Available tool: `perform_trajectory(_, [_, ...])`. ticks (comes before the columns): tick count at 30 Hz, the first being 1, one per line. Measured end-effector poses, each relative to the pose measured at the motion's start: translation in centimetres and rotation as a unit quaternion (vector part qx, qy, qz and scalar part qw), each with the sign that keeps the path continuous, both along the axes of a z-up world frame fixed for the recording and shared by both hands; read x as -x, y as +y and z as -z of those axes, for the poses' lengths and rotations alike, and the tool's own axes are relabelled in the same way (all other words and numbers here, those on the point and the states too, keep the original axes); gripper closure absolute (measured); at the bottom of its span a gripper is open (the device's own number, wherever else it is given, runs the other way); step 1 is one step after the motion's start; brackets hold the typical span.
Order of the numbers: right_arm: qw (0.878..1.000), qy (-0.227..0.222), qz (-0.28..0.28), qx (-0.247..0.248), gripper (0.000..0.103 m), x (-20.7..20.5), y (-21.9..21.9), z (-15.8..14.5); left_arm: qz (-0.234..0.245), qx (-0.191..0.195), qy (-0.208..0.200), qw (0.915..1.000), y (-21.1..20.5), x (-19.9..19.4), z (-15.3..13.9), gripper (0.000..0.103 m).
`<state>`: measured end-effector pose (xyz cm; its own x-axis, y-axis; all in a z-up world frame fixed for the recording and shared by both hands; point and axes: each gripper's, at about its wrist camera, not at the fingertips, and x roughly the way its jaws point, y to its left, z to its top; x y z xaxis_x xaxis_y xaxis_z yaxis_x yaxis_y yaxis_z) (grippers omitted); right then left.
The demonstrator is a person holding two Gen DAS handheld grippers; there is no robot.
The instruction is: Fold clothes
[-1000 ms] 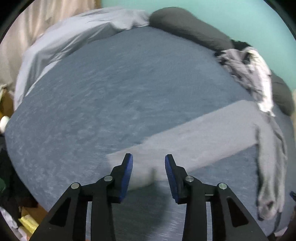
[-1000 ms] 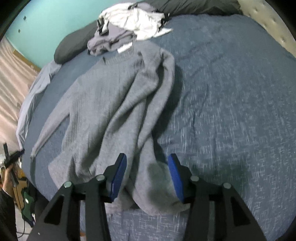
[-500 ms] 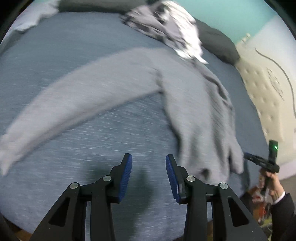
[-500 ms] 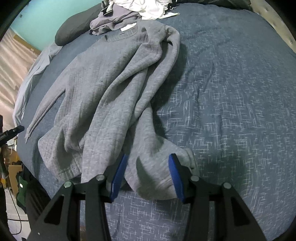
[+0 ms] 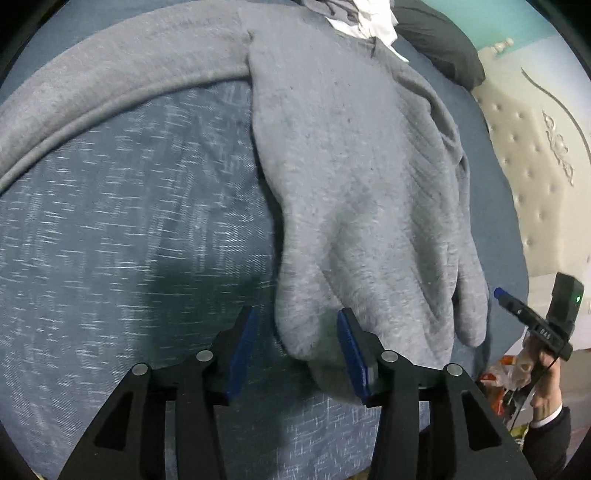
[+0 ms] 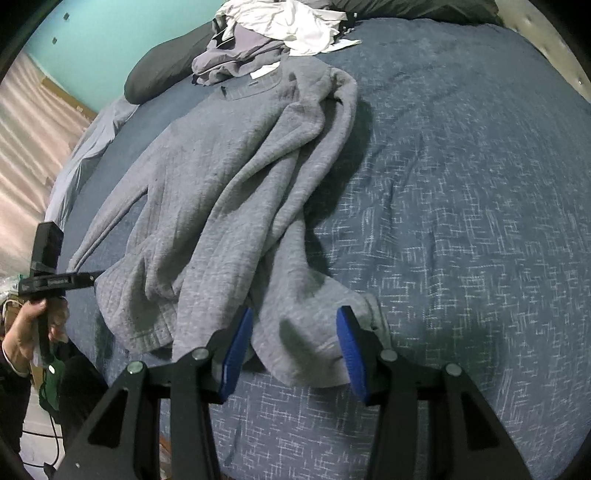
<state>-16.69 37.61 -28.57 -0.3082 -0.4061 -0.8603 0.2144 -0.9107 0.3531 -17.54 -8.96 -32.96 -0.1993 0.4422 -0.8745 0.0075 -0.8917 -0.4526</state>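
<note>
Grey ribbed knit sweater (image 6: 221, 192) lies rumpled on the blue woven bedspread (image 6: 461, 221), collar toward a heap of grey and white clothes (image 6: 273, 33) by the dark pillow (image 5: 439, 40). One sleeve stretches out sideways.

Left gripper (image 5: 295, 347), black with blue pads: jaws opening, poised over the hem corner, which sits between them; pads not pressing it.

Right gripper (image 6: 293, 347): jaws parted, straddling the other bunched hem corner near the bed edge, no clamp visible.

Padded cream headboard (image 5: 535, 166) beyond.
</note>
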Motion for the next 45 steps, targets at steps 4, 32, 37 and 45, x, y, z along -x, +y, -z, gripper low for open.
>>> perform_trajectory(4, [1.0, 0.0, 0.004, 0.007, 0.055, 0.0, 0.1, 0.2, 0.02, 0.0, 0.007, 0.9998, 0.8, -0.3, 0.1, 0.1])
perform_trajectory(32, [1.0, 0.008, 0.007, -0.014, 0.055, -0.3, -0.3, -0.9, 0.032, -0.047, 0.016, 0.9983, 0.3, -3.5, -3.2, 0.053])
perform_trajectory(37, [1.0, 0.009, 0.009, -0.015, 0.055, -0.7, 0.1, -1.0, 0.032, -0.063, 0.019, 0.9973, 0.5, -4.3, -3.3, 0.053])
perform_trajectory(45, [1.0, 0.01, 0.008, -0.015, 0.055, -0.8, -0.5, -1.1, 0.071, -0.023, 0.02, 0.997, 2.9, -3.8, -2.2, 0.073])
